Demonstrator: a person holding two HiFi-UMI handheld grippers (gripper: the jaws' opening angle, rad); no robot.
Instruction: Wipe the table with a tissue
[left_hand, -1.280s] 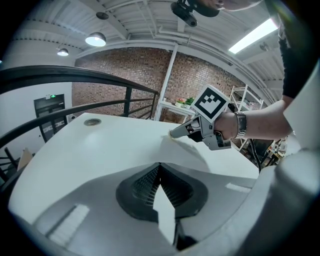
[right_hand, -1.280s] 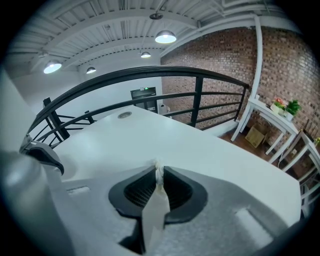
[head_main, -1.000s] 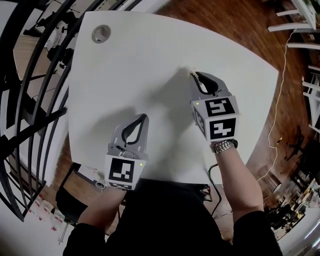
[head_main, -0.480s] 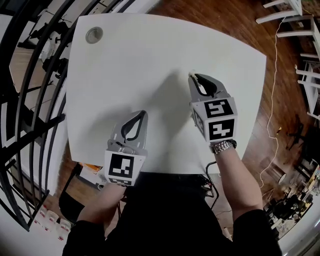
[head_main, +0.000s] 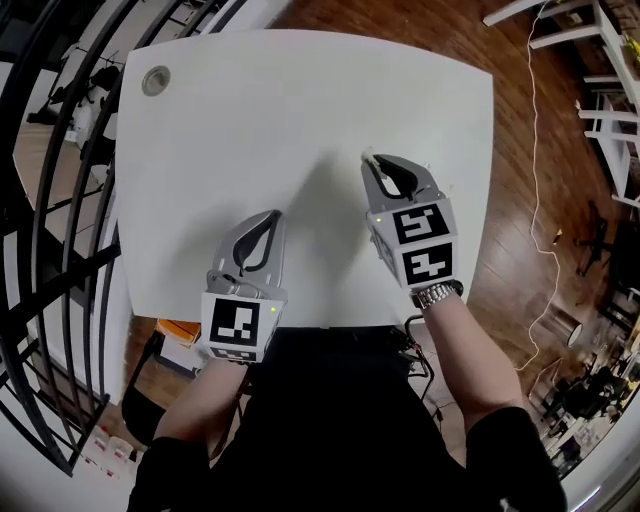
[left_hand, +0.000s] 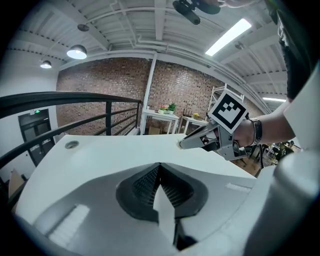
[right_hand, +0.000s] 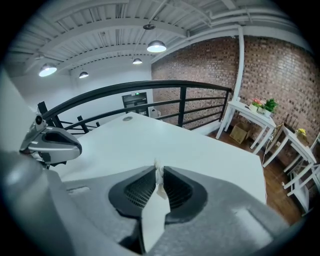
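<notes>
A small white tissue (head_main: 367, 157) is pinched in my right gripper (head_main: 370, 162), which is shut on it and points down at the middle of the white table (head_main: 250, 120). In the right gripper view a crumpled strip of tissue (right_hand: 159, 179) shows between the meshed pads. The left gripper view shows the right gripper (left_hand: 182, 144) from the side, its tip low over the tabletop (left_hand: 115, 155). My left gripper (head_main: 276, 214) is shut with nothing in it, nearer the front edge and left of the right one. It shows at the left of the right gripper view, left gripper (right_hand: 79, 146).
A round grommet hole (head_main: 155, 80) sits in the table's far left corner. Black railing (head_main: 50, 200) runs along the left side. Wood floor, white shelving (head_main: 600, 40) and a cable (head_main: 540, 210) lie to the right. The table's front edge (head_main: 300, 325) is just below the grippers.
The head view has swung, so the table sits further left in the picture. Both grippers stay shut and keep roughly the same spots on the table; the tissue remains in the right one.
</notes>
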